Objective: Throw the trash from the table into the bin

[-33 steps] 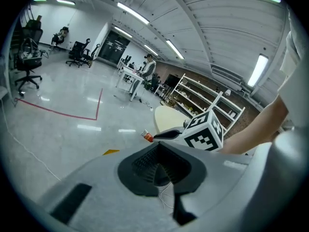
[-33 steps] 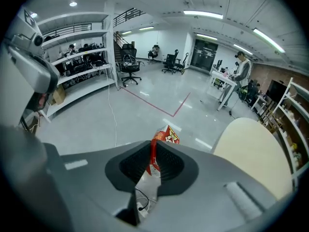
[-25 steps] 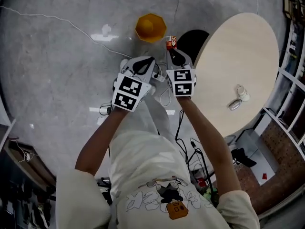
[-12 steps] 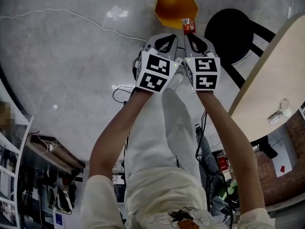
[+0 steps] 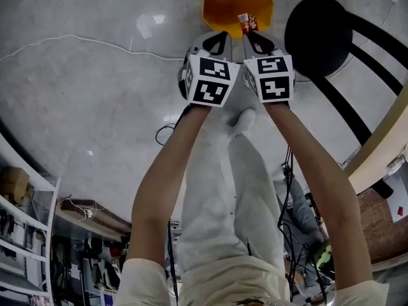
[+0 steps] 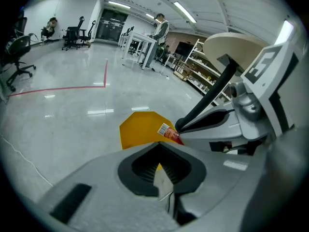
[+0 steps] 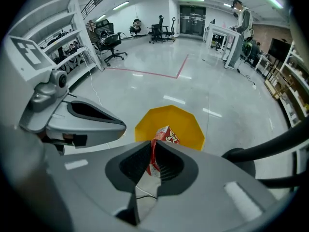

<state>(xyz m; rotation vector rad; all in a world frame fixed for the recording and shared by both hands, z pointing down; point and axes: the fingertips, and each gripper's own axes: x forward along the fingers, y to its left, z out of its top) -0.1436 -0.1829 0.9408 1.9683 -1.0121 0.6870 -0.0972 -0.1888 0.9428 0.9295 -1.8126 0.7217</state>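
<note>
Both grippers have come down since a second ago, and the yellow bin (image 5: 224, 4) now lies just beyond their tips.

Pinched flat between the pads of the right gripper (image 7: 153, 148) is a red-and-white packet (image 7: 164, 135); its top pokes out past the tips and shows against the bin's open mouth. The left gripper (image 6: 160, 152) hangs just beside the right one, level with it, its jaws pressed together with nothing between them. To the right gripper's outer side stands a black stool (image 5: 317, 32), and past that the pale table (image 5: 386, 143) edge. A white cable (image 5: 76, 39) trails over the grey floor off to the left gripper's outer side.
</note>
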